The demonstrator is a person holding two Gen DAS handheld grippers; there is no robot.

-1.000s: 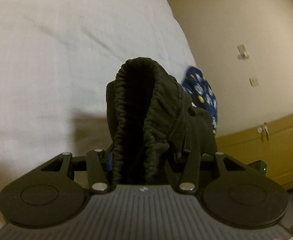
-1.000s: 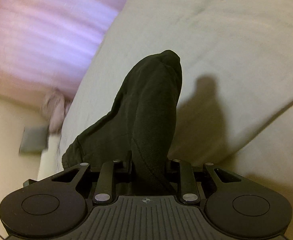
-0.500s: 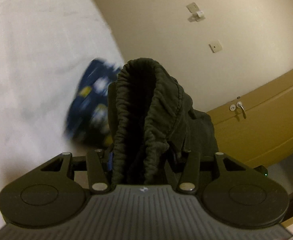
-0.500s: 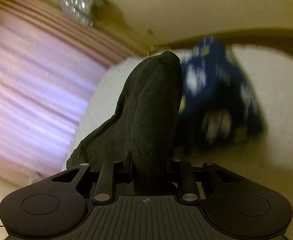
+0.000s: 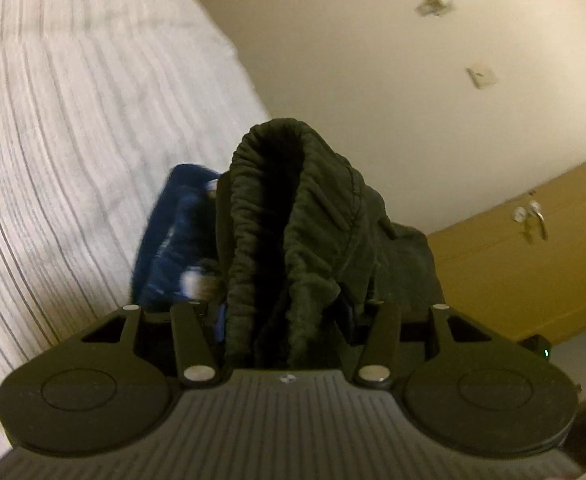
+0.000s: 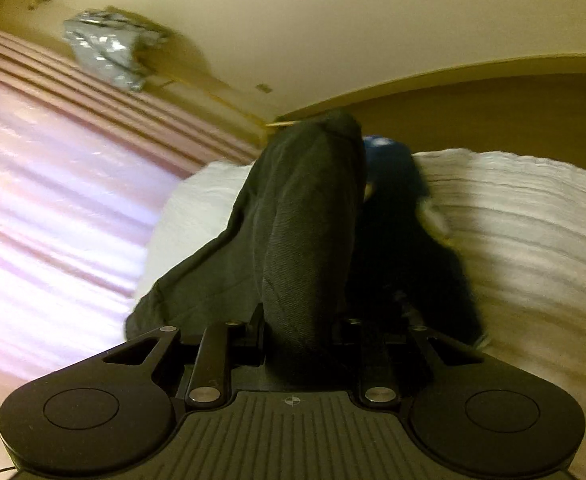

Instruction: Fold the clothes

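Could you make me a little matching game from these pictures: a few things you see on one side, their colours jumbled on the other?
Things:
1. garment held in the left gripper
2. bedspread
3. curtain
4. patterned cloth lying on the bed

Colours:
A. pink
B. dark blue
C. dark olive green
D. white

Pairs: 1-C, 2-D, 3-A, 4-B
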